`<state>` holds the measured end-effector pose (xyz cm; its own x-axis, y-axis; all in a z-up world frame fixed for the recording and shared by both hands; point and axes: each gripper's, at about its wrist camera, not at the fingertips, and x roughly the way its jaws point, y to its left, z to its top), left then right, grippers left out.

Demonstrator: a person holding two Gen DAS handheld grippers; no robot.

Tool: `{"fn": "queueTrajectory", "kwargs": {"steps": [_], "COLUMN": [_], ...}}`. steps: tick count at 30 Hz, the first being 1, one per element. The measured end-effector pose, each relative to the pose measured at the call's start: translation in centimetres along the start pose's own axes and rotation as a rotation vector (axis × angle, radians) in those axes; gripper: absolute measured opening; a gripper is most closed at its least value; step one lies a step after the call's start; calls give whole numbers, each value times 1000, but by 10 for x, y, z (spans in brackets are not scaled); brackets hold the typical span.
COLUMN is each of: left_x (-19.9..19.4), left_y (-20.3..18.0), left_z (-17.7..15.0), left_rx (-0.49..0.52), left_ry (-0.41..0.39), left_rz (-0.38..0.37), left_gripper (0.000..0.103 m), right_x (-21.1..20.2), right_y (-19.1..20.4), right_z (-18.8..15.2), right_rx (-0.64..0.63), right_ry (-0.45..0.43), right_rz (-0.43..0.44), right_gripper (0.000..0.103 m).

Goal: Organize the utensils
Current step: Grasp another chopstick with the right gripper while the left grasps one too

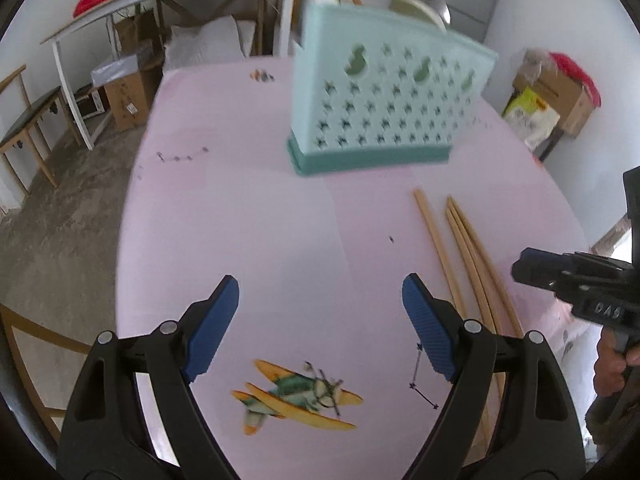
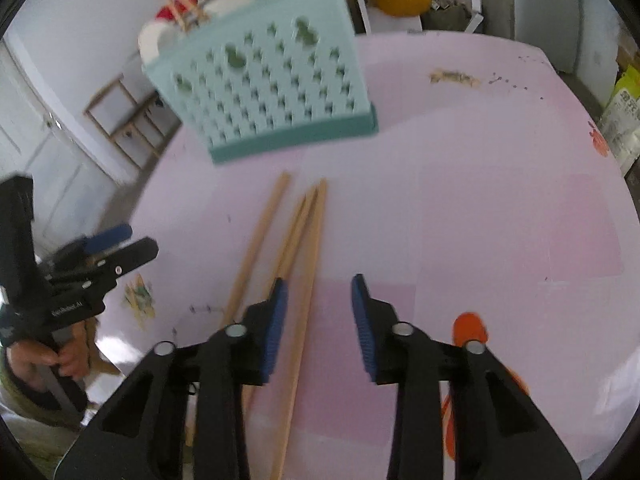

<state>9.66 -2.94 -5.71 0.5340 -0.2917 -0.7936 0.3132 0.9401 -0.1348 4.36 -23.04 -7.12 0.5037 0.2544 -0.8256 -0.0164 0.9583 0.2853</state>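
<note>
left gripper: jaws wide, nothing held | right gripper: jaws part-open, nothing clamped, one chopstick seen between pads | chopsticks: flat on table, ahead of right gripper | holder: beyond chopsticks

Bench open betw. left tongs & mint utensil holder; chopsticks lie under right tongs, wide clear pink to their right.
</note>
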Motion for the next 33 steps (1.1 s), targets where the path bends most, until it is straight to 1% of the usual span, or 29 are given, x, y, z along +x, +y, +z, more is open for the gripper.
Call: {"fn": "queueTrajectory", "kwargs": {"steps": [1,3,7,11,13,16,19,22,24,26,27,29,30,31,33], "left_x": [2,5,8,9,9,9,8,6,7,10,12,16,18,19,20], "left_y": [-3,-7,-15,-20,-23,-29,-34,-38,-40,-43,-45,-51,-54,-56,-61], "left_z": [-1,-3,-6,-5,-5,-4,-2,-2,-1,-1,-1,-2,-2,-2,-3], "left_rx": [6,15,38,53,63,76,84,87,82,67,70,86,93,96,102], "left_ry": [7,16,34,41,43,40,32,29,37,57,66,77,82,86,96], "left_rz": [2,2,12,22,24,21,7,-48,-96,-143,-156,-164,-168,-178,-202], "left_gripper": [80,80,80,81,81,81,81,80,72,60,57,46,44,38,36], "right_x": [3,6,11,12,10,8,6,6,6,6,6,6,6,6,6], "right_y": [2,5,12,17,15,9,-8,-14,-13,-11,-11,-12,-12,-12,-13], "right_z": [-3,-4,-9,-12,-11,-10,-7,-6,-6,-6,-6,-6,-7,-6,-7], "right_rx": [-7,-20,-68,-99,-102,-87,-26,7,4,-4,-5,1,4,8,10], "right_ry": [7,21,29,33,32,23,14,8,4,-2,-4,-7,-7,-8,-8], "right_rz": [-1,-5,-23,-59,-78,-115,-110,-96,-102,-112,-112,-107,-103,-98,-93], "right_gripper": [27,22,21,9,9,7,7,7,7,7,7,7,7,7,7]}}
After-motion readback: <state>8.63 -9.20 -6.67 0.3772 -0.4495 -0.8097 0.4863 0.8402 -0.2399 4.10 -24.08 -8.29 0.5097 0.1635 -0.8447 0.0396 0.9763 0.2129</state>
